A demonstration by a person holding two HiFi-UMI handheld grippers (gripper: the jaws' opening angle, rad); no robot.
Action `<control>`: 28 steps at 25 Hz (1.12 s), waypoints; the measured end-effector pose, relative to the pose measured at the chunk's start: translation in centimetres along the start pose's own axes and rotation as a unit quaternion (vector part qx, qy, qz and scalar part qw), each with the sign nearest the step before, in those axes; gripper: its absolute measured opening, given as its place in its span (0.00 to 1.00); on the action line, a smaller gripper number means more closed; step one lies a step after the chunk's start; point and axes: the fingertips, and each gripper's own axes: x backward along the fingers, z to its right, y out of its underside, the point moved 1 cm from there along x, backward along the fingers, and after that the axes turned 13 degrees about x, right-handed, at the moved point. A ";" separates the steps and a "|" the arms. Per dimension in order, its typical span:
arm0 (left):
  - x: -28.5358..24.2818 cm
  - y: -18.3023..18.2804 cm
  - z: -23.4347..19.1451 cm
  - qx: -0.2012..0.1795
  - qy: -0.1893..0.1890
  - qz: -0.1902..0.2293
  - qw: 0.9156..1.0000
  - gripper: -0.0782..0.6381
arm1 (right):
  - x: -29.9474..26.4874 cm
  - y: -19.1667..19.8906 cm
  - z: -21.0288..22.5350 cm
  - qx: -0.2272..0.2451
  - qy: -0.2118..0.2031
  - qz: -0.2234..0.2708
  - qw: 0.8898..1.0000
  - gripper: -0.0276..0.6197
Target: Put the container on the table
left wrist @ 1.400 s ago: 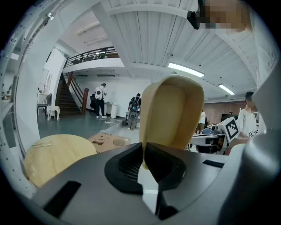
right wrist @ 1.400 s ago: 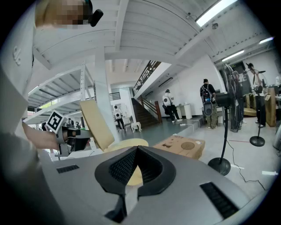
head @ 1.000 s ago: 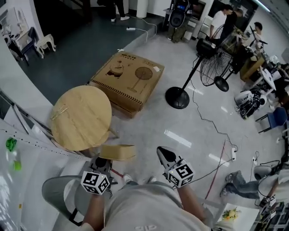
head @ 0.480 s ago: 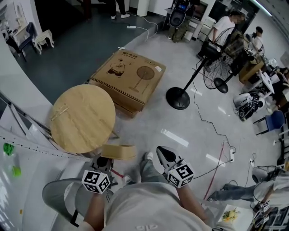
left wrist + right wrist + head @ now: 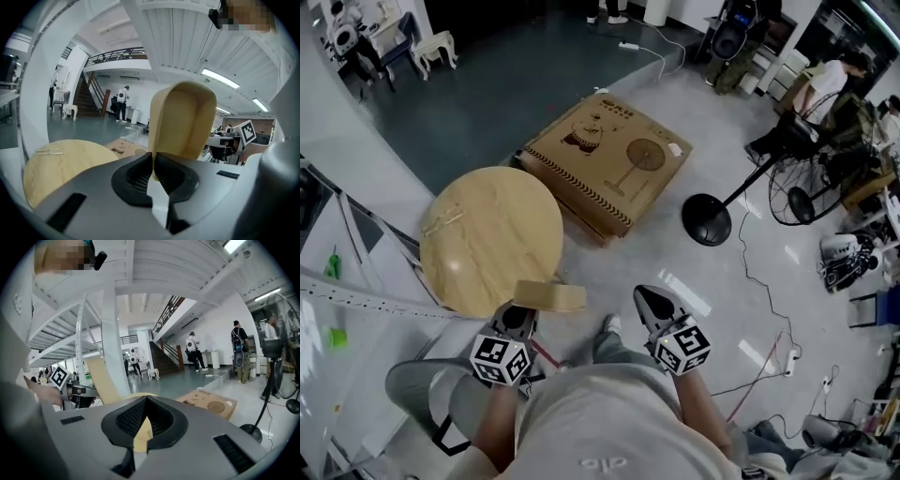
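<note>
The container (image 5: 549, 296) is a shallow tan tray. My left gripper (image 5: 522, 309) is shut on its rim and holds it just at the near edge of the round wooden table (image 5: 492, 234). In the left gripper view the container (image 5: 183, 119) stands up edge-on from the closed jaws of the left gripper (image 5: 153, 161), with the table (image 5: 65, 161) low at the left. My right gripper (image 5: 643, 296) hangs to the right of the container, apart from it, shut with nothing in it. In the right gripper view its jaws meet at the tip of the right gripper (image 5: 146, 399), and the container (image 5: 101, 378) shows at the left.
A flat cardboard box (image 5: 607, 159) lies on the floor beyond the table. A standing fan (image 5: 802, 183) with a round black base (image 5: 706, 220) is at the right, with cables trailing on the floor. A white metal rack (image 5: 337, 281) borders the table's left side.
Both grippers have moved forward toward the table. The container, earlier just short of the table's edge, now overlaps its near rim. Grip unchanged.
</note>
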 end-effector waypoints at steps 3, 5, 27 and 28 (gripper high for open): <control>-2.6 -2.1 0.2 0.003 -0.031 0.007 0.999 0.15 | -2.2 -1.1 3.5 0.002 -0.035 0.001 0.999 0.08; -4.5 -3.1 0.4 0.009 -0.053 0.010 0.998 0.15 | -3.5 -1.7 5.7 -0.002 -0.054 0.005 0.999 0.08; -16.0 -4.7 -5.4 0.056 -0.127 -0.047 0.989 0.15 | -12.4 -1.7 13.8 -0.013 -0.101 -0.021 0.995 0.08; -16.4 -5.0 -6.0 0.057 -0.123 -0.049 0.990 0.15 | -12.7 -1.7 13.8 -0.014 -0.096 -0.024 0.995 0.08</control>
